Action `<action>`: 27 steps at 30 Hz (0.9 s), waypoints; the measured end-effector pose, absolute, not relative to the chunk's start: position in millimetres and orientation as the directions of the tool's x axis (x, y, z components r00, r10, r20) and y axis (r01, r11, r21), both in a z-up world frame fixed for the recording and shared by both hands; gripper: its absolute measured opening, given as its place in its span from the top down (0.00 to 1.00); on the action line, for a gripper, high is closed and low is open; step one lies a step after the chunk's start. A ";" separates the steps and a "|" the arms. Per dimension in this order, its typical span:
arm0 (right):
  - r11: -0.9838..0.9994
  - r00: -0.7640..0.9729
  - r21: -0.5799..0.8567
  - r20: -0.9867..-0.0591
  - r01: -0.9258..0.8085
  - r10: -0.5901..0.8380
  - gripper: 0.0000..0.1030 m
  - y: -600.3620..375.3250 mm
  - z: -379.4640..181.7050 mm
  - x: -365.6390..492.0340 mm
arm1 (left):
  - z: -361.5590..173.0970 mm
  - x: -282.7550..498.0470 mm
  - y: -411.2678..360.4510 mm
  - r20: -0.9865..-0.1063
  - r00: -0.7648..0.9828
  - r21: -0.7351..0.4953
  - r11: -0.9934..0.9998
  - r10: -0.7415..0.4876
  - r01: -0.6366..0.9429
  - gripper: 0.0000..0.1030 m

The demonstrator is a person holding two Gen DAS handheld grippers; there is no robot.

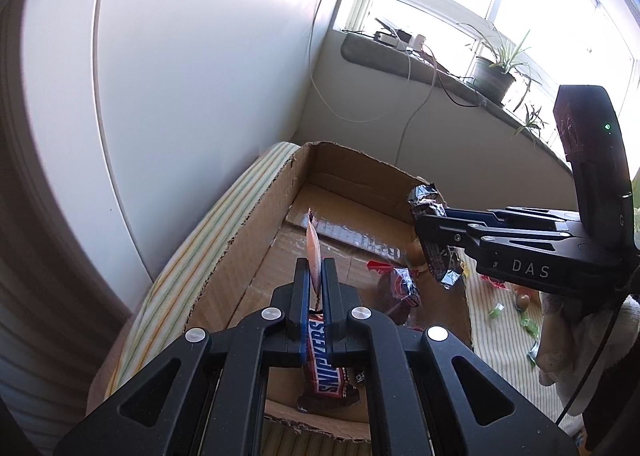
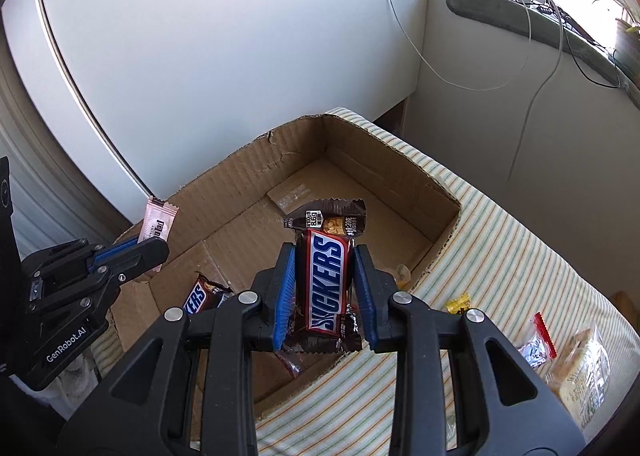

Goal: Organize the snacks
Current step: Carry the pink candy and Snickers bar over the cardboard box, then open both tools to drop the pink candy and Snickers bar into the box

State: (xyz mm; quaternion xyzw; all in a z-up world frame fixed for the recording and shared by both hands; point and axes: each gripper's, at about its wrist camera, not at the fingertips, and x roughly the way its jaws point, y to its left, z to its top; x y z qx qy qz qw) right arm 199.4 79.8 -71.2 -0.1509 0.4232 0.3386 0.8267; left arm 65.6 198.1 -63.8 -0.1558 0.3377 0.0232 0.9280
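We are cataloguing two loaded tools above one cardboard box [image 2: 404,176], which is sitting on a striped cloth [image 2: 500,256] at frame centre. Left gripper [image 1: 315,276]: clamped tight on a thin pink sachet [image 1: 313,246], held edge-on at lower centre of the left wrist view and showing at mid left of the right wrist view. Right gripper [image 2: 325,288]: closed on a Snickers bar [image 2: 326,288], pads pressing its long sides, logo facing up, hanging over the box floor. Already lying in the box: a second Snickers bar [image 2: 198,296] toward the lower left, plus a small wrapper beneath the held bar that we cannot identify. Loose on the cloth outside the box, lower right: a yellow candy [image 2: 458,303], a red-edged packet [image 2: 538,340] and a clear bag of biscuits [image 2: 580,368]. Risks we are noting: the sachet is pinched only by its lower part, so it could slip or flutter and land outside the near wall; the bar's slick wrapper could slide between the pads; both tools are working close together, so they could knock each other.
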 end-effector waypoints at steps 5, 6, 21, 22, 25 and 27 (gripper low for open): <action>0.720 0.410 0.036 -0.802 -0.693 0.434 0.71 85.6 -72.3 201.1 | -63.1 65.7 197.7 -0.634 0.770 -0.275 0.950 -0.063 -0.148 0.96; 0.719 0.409 0.037 -0.802 -0.694 0.435 0.71 86.1 -72.5 201.1 | -62.7 65.9 198.0 -0.634 0.771 -0.274 0.950 -0.062 -0.149 0.96; 0.739 0.473 0.009 -0.764 -0.673 0.440 0.28 79.1 -57.3 197.9 | -61.9 64.9 195.8 -0.634 0.772 -0.260 0.953 -0.049 -0.153 0.78; 0.740 0.475 0.008 -0.762 -0.672 0.439 0.27 77.7 -56.1 197.5 | -61.9 64.6 195.8 -0.634 0.771 -0.262 0.953 -0.050 -0.154 0.78; 0.745 0.486 -0.001 -0.757 -0.667 0.435 0.24 74.7 -53.2 195.6 | -61.2 64.0 193.0 -0.635 0.771 -0.257 0.954 -0.048 -0.153 0.76; 0.749 0.491 0.000 -0.755 -0.663 0.435 0.24 71.3 -51.3 194.9 | -60.1 63.2 191.4 -0.634 0.772 -0.253 0.955 -0.045 -0.152 0.68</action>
